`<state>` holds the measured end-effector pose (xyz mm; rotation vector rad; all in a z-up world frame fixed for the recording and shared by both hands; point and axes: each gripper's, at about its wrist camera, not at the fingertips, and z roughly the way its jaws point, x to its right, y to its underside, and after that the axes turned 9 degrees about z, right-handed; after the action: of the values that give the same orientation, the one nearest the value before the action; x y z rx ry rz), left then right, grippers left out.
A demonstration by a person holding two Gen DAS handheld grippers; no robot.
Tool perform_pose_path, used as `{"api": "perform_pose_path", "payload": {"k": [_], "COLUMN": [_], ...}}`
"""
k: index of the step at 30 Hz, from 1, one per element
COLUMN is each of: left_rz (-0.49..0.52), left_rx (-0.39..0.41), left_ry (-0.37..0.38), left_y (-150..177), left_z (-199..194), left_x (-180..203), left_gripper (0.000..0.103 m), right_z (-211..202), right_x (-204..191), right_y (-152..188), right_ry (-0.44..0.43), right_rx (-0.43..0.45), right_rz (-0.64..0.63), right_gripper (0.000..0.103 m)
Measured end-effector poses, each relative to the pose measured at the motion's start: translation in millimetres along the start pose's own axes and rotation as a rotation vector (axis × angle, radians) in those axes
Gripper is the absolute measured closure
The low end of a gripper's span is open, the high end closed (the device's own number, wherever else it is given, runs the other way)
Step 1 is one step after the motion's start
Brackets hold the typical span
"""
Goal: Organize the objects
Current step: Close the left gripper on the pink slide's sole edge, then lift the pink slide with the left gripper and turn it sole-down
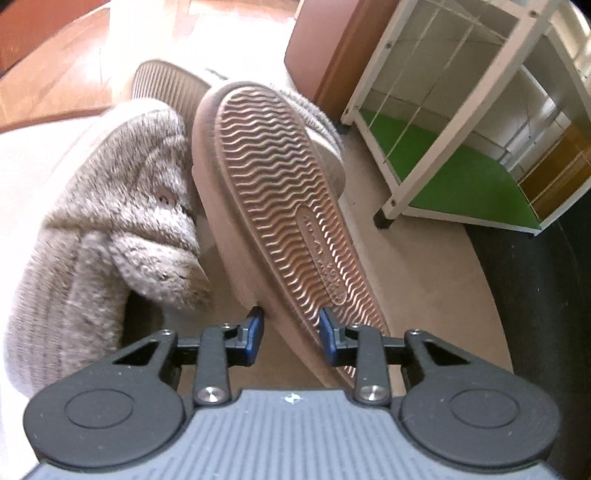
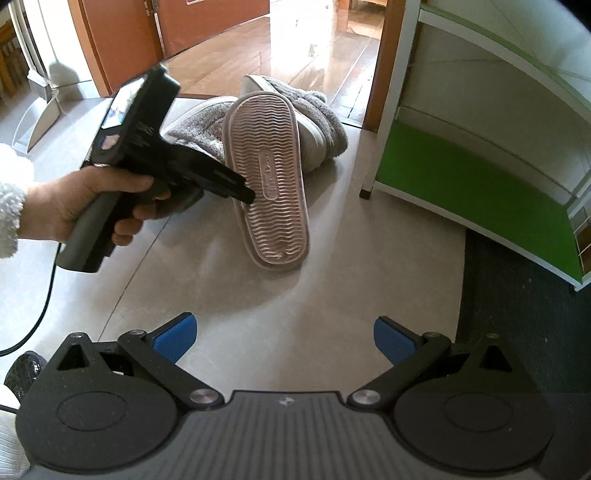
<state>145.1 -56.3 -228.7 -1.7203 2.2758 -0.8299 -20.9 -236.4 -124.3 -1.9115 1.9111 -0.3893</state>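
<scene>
Fingers [image 1: 255,334] of left gripper [image 1: 291,334]: blue-padded, clamped on the edge of the raised slipper [image 1: 273,192] near its heel end, one pad on the ribbed sole side, the other on the upper side. Slipper held tilted, wavy-ribbed sole facing the cameras (oval size stamp moulded into the sole, text not legible). In the right wrist view, same slipper [image 2: 271,177] lifted at its far end, lower end close to the floor [image 2: 258,314]; contact with the floor not determinable. Left gripper [image 2: 248,195] seen from the side there, gripped by the left hand [image 2: 92,206] in a white fleece cuff.

Fingers [image 2: 173,334] of right gripper [image 2: 284,338]: spread wide apart, nothing between them, hovering above bare grey floor, well short of the slippers.

Second slipper [image 1: 110,206]: grey, fluffy, lying on the floor just left of the held one and touching it. A further grey fluffy upper [image 2: 321,122] visible behind the raised sole (whether a separate slipper or part of the held one: cannot tell).

White-framed shoe rack [image 1: 458,122] with green shelf [image 1: 454,177]: standing on the floor to the right, near the slippers but apart from them. Dark mat [image 2: 517,317] beside the rack foot. Wooden door [image 2: 207,26] and wooden floor beyond.
</scene>
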Motion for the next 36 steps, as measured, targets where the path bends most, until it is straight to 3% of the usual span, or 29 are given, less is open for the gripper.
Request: {"api": "perform_pose_path", "payload": {"k": [3, 6, 8, 11, 15, 17, 19, 21, 23, 24, 27, 31, 33, 36], "left_rz": [0.106, 0.230, 0.280, 0.269, 0.208, 0.214, 0.255, 0.264, 0.280, 0.292, 0.329, 0.488, 0.485, 0.426], "left_rx": [0.026, 0.041, 0.043, 0.013, -0.018, 0.035, 0.074, 0.131, 0.173, 0.161, 0.020, -0.055, -0.127, -0.142], "left_ry": [-0.044, -0.087, -0.061, -0.061, -0.107, -0.138, -0.149, -0.165, -0.209, -0.201, 0.017, -0.024, 0.053, 0.163], "left_y": [1.4, 6.6, 8.8, 9.9, 3.4, -17.1, -44.6, -76.9, -108.5, -120.1, -147.4, -156.0, -158.4, -159.4], "left_z": [-14.0, -29.8, -34.4, -34.4, -38.5, -48.6, -54.0, -56.3, -51.1, -45.5, -22.4, 3.6, 16.9, 22.4], "left_x": [10.4, 21.2, 26.6, 23.0, 9.2, 2.5, -4.3, -18.5, -35.6, -41.3, -65.9, -68.5, -74.2, -87.1], "left_gripper": [0.081, 0.103, 0.103, 0.101, 0.083, 0.074, 0.028, 0.021, 0.023, 0.022, 0.025, 0.031, 0.037, 0.040], "right_z": [-1.0, -1.0, -0.7, 1.2, 0.7, -0.3, -0.6, -0.2, 0.2, 0.1, -1.3, 2.7, 4.5, 5.6], "right_x": [-1.2, -1.2, -1.5, 0.6, 1.6, 1.8, 3.1, 5.4, 7.9, 8.8, 11.8, 15.6, 16.2, 15.5], "right_y": [1.6, 0.8, 0.6, 1.0, 2.1, 3.7, 5.0, 5.5, 5.7, 6.1, 7.2, 9.0, 10.7, 13.9], "right_ry": [0.010, 0.012, 0.012, 0.017, 0.008, 0.015, 0.018, 0.019, 0.017, 0.020, 0.027, 0.029, 0.033, 0.047], "right_rx": [0.005, 0.006, 0.003, 0.000, 0.000, 0.006, 0.008, 0.007, 0.001, 0.003, 0.013, -0.002, -0.010, -0.018], "right_rz": [-0.003, 0.005, 0.007, 0.007, 0.009, 0.001, -0.002, 0.007, 0.016, 0.017, 0.017, 0.034, 0.034, 0.023], "right_gripper": [0.000, 0.000, 0.000, 0.000, 0.000, 0.000, 0.000, 0.000, 0.000, 0.000, 0.000, 0.000, 0.000, 0.000]}}
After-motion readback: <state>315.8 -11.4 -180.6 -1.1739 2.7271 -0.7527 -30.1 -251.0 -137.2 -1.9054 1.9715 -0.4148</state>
